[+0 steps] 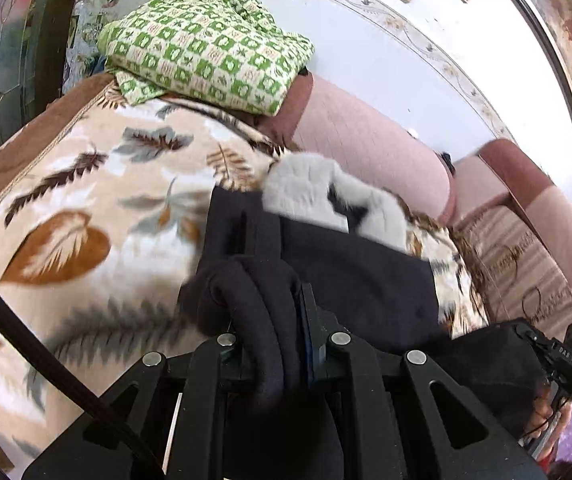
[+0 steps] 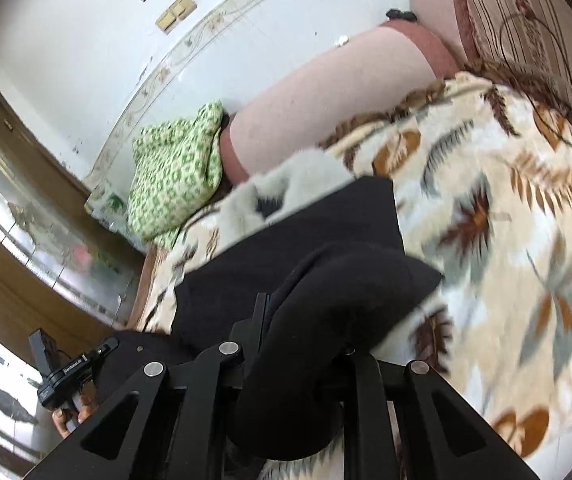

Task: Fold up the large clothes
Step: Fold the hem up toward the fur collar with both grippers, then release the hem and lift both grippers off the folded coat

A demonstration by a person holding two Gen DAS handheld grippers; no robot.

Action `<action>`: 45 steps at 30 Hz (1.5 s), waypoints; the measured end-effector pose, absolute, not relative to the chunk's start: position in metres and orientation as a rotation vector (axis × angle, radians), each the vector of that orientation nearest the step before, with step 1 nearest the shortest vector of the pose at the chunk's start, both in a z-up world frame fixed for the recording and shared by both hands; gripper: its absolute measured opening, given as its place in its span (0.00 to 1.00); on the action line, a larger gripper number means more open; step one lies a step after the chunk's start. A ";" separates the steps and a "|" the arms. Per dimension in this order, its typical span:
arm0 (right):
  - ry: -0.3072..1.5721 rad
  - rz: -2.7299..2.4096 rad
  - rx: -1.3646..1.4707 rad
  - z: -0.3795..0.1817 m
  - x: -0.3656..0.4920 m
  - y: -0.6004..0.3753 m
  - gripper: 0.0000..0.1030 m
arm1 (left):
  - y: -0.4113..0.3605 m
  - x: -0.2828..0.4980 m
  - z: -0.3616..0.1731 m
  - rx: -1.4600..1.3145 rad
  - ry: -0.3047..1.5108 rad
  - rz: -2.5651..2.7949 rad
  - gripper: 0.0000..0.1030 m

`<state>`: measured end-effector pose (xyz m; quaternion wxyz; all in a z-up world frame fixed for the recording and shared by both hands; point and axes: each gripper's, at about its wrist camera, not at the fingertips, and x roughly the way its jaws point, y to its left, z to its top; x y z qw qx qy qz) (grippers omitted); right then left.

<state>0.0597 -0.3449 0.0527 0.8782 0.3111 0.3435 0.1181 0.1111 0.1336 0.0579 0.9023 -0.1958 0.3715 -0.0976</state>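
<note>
A large black garment with a grey-white fur collar lies on a leaf-patterned blanket over a sofa. My left gripper is shut on a bunched fold of the black cloth, which drapes over both fingers. My right gripper is shut on another bunched edge of the same garment; its fur collar lies at the far end. The other gripper shows at each view's edge, the right one in the left wrist view and the left one in the right wrist view.
A folded green-and-white checked cloth rests on the sofa's far end, also in the right wrist view. Pink sofa back cushions run behind the garment. A striped cushion lies beside the blanket. A white wall stands behind.
</note>
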 end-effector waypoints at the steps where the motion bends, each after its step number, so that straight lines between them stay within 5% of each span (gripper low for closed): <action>1: 0.713 0.236 0.651 0.054 0.073 -0.345 0.16 | 0.134 0.123 0.060 -0.411 0.763 -0.194 0.13; 21: 0.843 0.008 0.626 -0.034 0.303 -0.356 0.16 | 0.121 0.354 -0.012 -0.437 0.897 -0.073 0.14; 37: 0.909 -0.005 0.681 -0.077 0.344 -0.357 0.18 | 0.106 0.383 -0.037 -0.366 0.927 -0.024 0.17; 40: 0.924 -0.011 0.689 -0.076 0.344 -0.357 0.21 | 0.112 0.378 -0.030 -0.405 0.940 -0.040 0.26; 42: 0.929 -0.005 0.693 -0.071 0.343 -0.357 0.26 | 0.113 0.366 -0.016 -0.390 0.905 -0.035 0.49; 45: 0.921 0.014 0.703 -0.060 0.338 -0.358 0.43 | 0.112 0.335 0.017 -0.312 0.798 0.019 0.69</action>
